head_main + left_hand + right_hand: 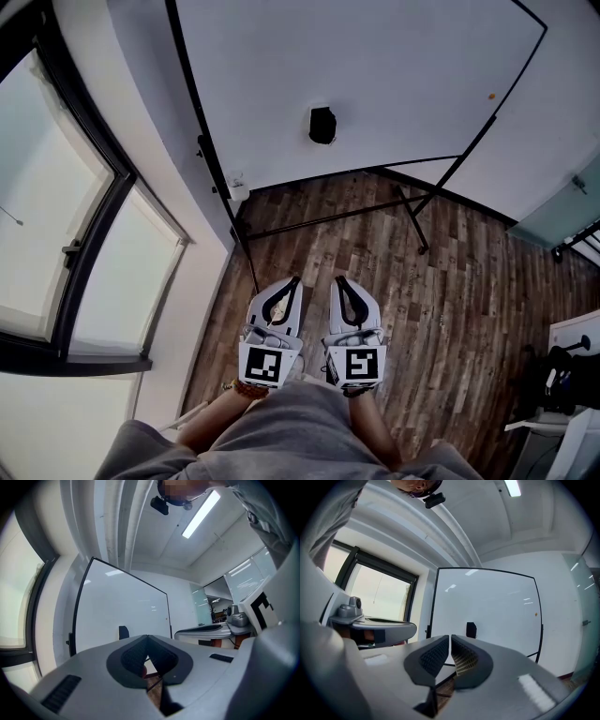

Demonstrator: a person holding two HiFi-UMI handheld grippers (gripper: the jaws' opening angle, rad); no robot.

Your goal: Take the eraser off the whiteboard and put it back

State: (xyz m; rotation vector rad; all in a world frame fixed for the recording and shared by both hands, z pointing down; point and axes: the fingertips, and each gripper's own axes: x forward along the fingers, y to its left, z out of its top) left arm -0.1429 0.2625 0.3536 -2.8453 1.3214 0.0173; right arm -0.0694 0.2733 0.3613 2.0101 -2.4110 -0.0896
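A small dark eraser (pixel 322 125) sticks to the white whiteboard (pixel 375 75) ahead of me, near the board's lower middle. It also shows as a dark block, the eraser (pixel 123 632) in the left gripper view and the eraser (pixel 471 629) in the right gripper view. My left gripper (pixel 293 280) and right gripper (pixel 338 279) are held side by side over the wooden floor, well short of the board, both pointing at it. Both are shut with nothing between the jaws, as seen at the left gripper (pixel 147 637) and the right gripper (pixel 450 636).
The whiteboard stands on a black frame with legs (pixel 412 208) spread over the wooden floor (pixel 450 300). A large window (pixel 66 216) runs along the left wall. White furniture with dark items (pixel 567 375) stands at the right edge.
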